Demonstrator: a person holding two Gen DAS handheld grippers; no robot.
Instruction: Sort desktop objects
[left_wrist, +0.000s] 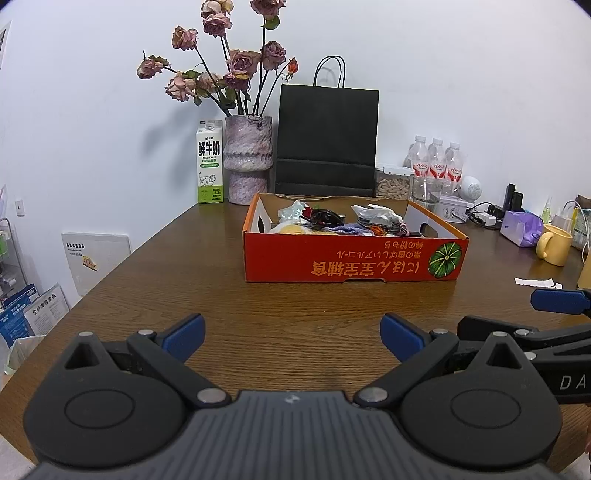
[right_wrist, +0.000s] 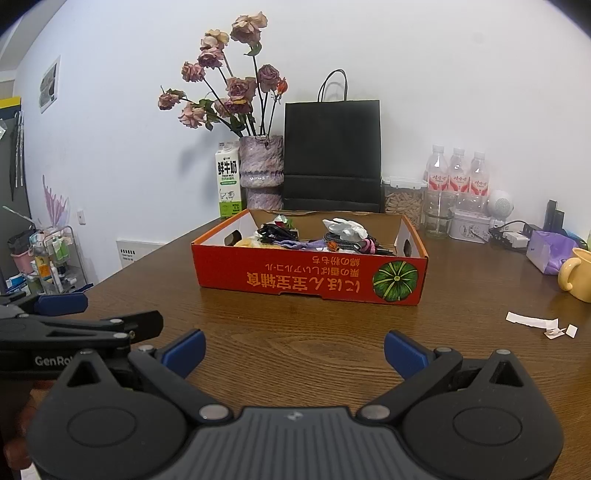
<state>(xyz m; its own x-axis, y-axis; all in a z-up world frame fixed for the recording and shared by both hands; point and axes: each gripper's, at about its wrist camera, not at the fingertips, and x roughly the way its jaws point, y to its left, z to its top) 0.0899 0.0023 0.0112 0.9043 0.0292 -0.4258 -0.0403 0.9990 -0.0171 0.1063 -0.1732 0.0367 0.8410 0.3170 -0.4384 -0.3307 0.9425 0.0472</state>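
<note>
Both claws hang low over the bare wooden table (left_wrist: 295, 295), side by side, and nothing has been picked up yet.

At the lower centre of the left wrist view, the left claw (left_wrist: 293, 338) has its blue pads spread wide apart with only wood grain between them. At the lower centre of the right wrist view, the right claw (right_wrist: 294, 353) is just as wide apart and just as empty.

The things to sort lie heaped in the red cardboard box (left_wrist: 351, 258), which sits in the middle of both frames, well ahead of the claws. In it I can make out a crumpled white wrapper (right_wrist: 345, 228), a tangle of black cable (right_wrist: 275, 232) and something purple (right_wrist: 310, 244); the rest is too jumbled to name.

To my eye the step in hand is the first reach into the box. Done well, I think it means:
- going up and over the near wall, not nudging it
- choosing a piece on top, such as the wrapper
- keeping the pads wide until they straddle it
- steering clear of the cable so it does not drag its neighbours out

Far right, torn paper scraps (right_wrist: 541, 324) lie loose on the table near a yellow mug (right_wrist: 576, 275).
</note>
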